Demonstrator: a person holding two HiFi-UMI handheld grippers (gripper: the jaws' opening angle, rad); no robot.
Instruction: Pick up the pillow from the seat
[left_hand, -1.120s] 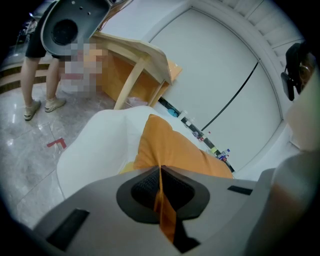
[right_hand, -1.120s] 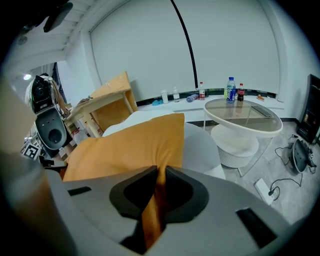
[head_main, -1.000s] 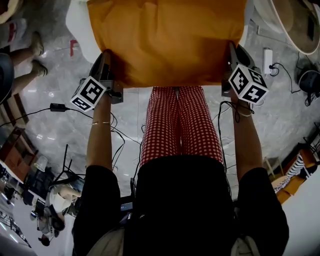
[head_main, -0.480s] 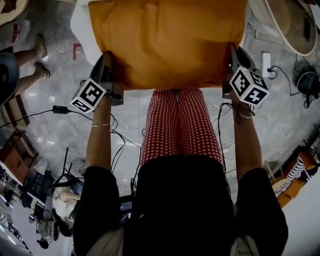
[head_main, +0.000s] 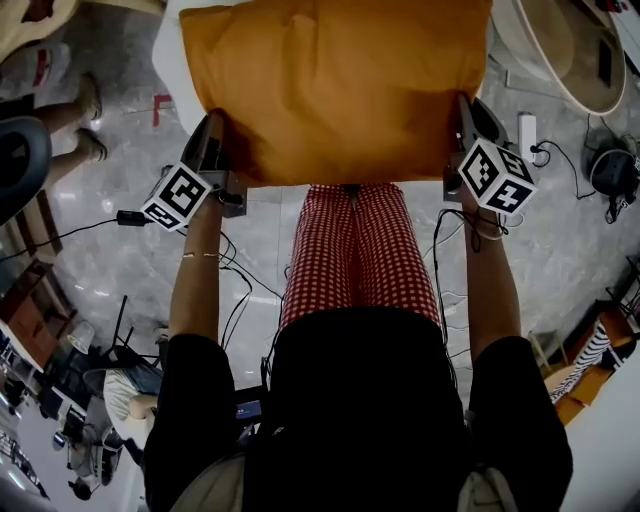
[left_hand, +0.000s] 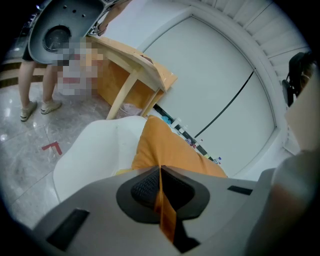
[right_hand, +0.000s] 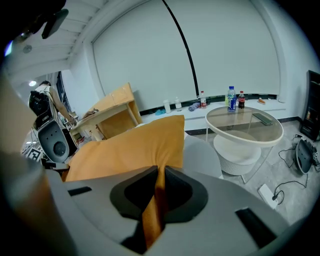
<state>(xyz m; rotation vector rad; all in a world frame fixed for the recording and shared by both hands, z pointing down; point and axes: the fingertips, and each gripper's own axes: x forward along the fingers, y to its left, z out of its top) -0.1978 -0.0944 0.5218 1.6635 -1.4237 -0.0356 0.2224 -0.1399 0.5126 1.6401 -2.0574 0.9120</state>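
Already clenched: left gripper jaws pinch 7 o'clock corner of orange pillow; right gripper jaws pinch 5 o'clock corner. Pillow spans both, above white seat. Grasp done; lift judged underway, clearing seat left. Head view shows whole pillow; only right gripper view shows glass table, 3 o'clock.

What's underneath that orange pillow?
A white chair: its curved shell shows past the left edge of the pillow. The pillow covers the rest of the seat, so anything lying there is hidden.
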